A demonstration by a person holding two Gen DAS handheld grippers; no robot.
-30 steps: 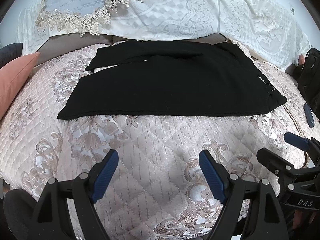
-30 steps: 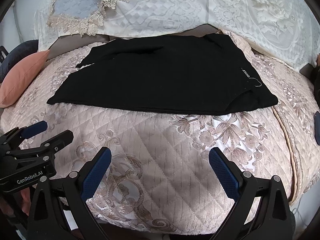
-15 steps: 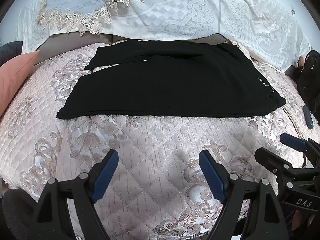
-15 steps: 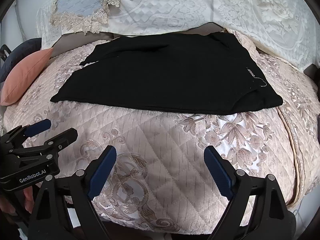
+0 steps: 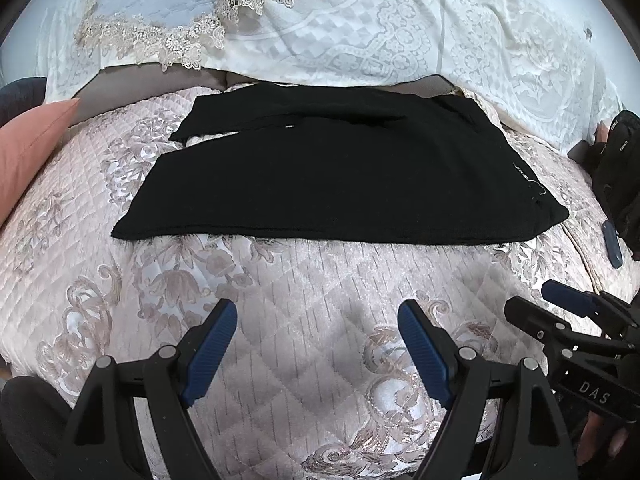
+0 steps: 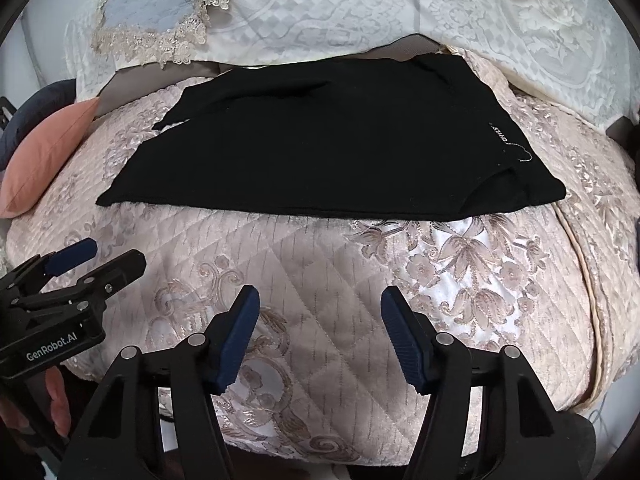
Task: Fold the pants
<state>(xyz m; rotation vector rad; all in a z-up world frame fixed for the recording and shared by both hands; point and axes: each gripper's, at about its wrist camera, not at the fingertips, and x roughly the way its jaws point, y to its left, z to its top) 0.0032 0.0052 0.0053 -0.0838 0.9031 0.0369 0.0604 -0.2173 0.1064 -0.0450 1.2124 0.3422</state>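
Black pants (image 5: 340,172) lie flat across the quilted pink bed, folded lengthwise, waistband with a small white label at the right, leg ends at the left; they also show in the right wrist view (image 6: 328,148). My left gripper (image 5: 316,336) is open and empty above the quilt, short of the pants' near edge. My right gripper (image 6: 320,324) is open and empty, also short of the near edge. Each gripper shows in the other's view: the right one (image 5: 560,312) at the right side, the left one (image 6: 92,264) at the left side.
A quilted pink bedspread (image 5: 304,304) covers the bed. White lace pillows (image 5: 360,28) line the back. A salmon cushion (image 5: 28,148) lies at the left. A black bag (image 5: 620,172) and a small blue object (image 5: 612,244) sit at the right edge.
Both grippers have moved slightly forward toward the pants. The right gripper's jaws have narrowed somewhat. The pants have not moved.
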